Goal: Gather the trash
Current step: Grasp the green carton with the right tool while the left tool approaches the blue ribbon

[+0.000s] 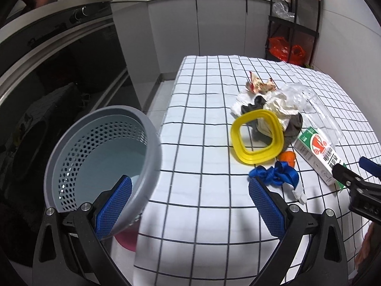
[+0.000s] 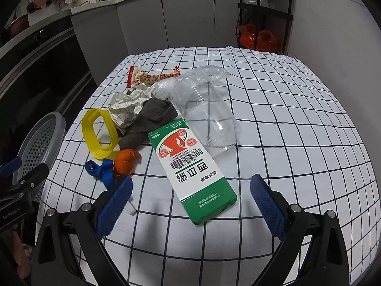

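Note:
A pile of trash lies on the checked tablecloth (image 2: 273, 109): a green-and-white carton (image 2: 190, 166), a clear plastic cup (image 2: 207, 114), a yellow ring (image 2: 100, 133), orange peel (image 2: 125, 162), a blue ribbon (image 2: 102, 170), crumpled paper (image 2: 126, 109), a grey rag (image 2: 152, 116) and a snack wrapper (image 2: 147, 77). My right gripper (image 2: 190, 205) is open, straddling the carton's near end. My left gripper (image 1: 190, 205) is open above the table's left edge, its left finger in front of the grey perforated basket (image 1: 100, 157). The blue ribbon (image 1: 278, 175) lies by its right finger.
A dark oven front (image 1: 59, 71) stands left of the table. Grey cabinets (image 1: 214, 23) run along the back. A black shelf rack with orange bags (image 1: 285, 50) stands at the back right. A pink object (image 1: 126, 239) lies on the floor below the basket.

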### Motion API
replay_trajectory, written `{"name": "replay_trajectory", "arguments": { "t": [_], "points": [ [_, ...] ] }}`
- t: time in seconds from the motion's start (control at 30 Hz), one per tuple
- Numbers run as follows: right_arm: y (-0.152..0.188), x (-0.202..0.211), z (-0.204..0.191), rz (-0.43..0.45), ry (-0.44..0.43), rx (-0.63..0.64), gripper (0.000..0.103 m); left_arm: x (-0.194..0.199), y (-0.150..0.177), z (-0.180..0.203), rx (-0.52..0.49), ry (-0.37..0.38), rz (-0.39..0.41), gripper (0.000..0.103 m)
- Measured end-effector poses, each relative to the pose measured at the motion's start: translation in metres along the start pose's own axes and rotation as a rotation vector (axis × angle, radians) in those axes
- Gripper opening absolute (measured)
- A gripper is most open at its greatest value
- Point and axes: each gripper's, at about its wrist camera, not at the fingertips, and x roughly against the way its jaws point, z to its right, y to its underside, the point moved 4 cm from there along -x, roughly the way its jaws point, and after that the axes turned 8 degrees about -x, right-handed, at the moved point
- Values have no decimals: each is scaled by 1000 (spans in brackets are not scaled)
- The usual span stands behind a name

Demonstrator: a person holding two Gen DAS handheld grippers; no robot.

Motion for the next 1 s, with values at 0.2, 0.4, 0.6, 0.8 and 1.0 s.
{"name": "replay_trajectory", "arguments": {
  "t": [0.2,0.4,0.6,0.8,1.0],
  "points": [
    [-2,-21,4,-42,18,22,95,-5,1,6,-1,15,-11,96],
    [-6,-36,4,-72,1,34,95,-7,1,11,2,24,-14,96],
    [-9,-46,3,-82,7,47,94,-10,1,18,-8,22,-13,96],
    [-14,-54,3,-85,1,44,94,-11,2,29,-29,24,-8,96],
    [-11,-63,-4,-97,10,83,73,-9,3,37,-47,21,0,96]
  ]
}}
